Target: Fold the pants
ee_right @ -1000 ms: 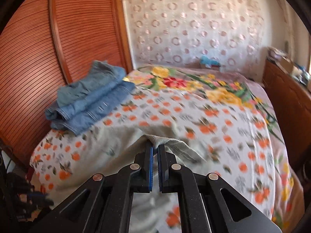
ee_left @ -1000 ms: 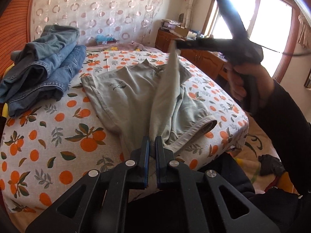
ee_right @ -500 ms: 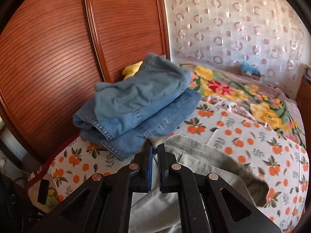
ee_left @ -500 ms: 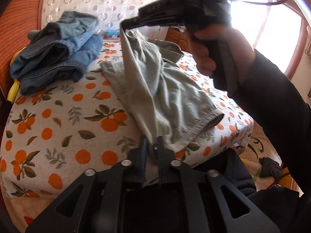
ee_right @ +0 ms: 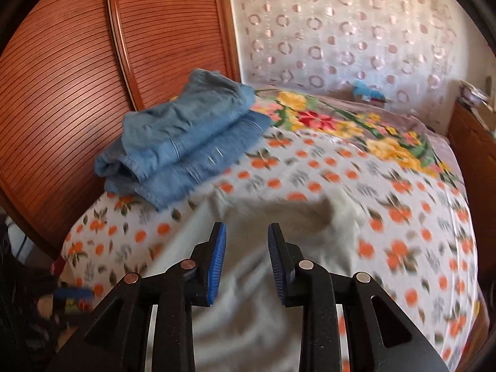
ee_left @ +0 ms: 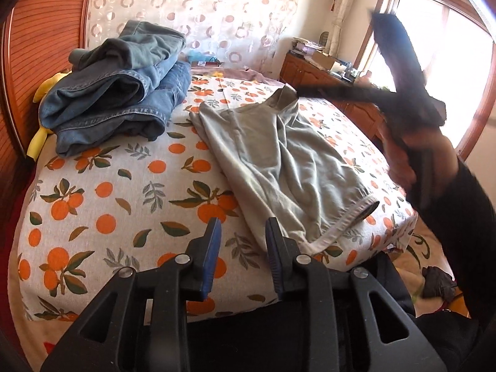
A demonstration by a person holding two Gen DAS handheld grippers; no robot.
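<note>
Grey pants (ee_left: 279, 161) lie folded on the orange-print bed (ee_left: 102, 204), at 4 o'clock from stacked jeans (ee_left: 117, 86). Left claw (ee_left: 241, 235) and right claw (ee_right: 246, 241) both gape, released; the right-wrist view is motion-blurred, the pants' edges indistinct.

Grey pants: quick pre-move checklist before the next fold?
1. Left gripper open, holds nothing: ok.
2. Right gripper open, holds nothing: ok.
3. Grey pants folded over lengthwise on the bed: ok.
4. Fabric flat: not ok, far corner peaks up, creases across the top layer.
5. Clear of the folded jeans stack: ok, a gap shows.
6. Edges aligned: cannot tell, right wrist view is blurred.
</note>
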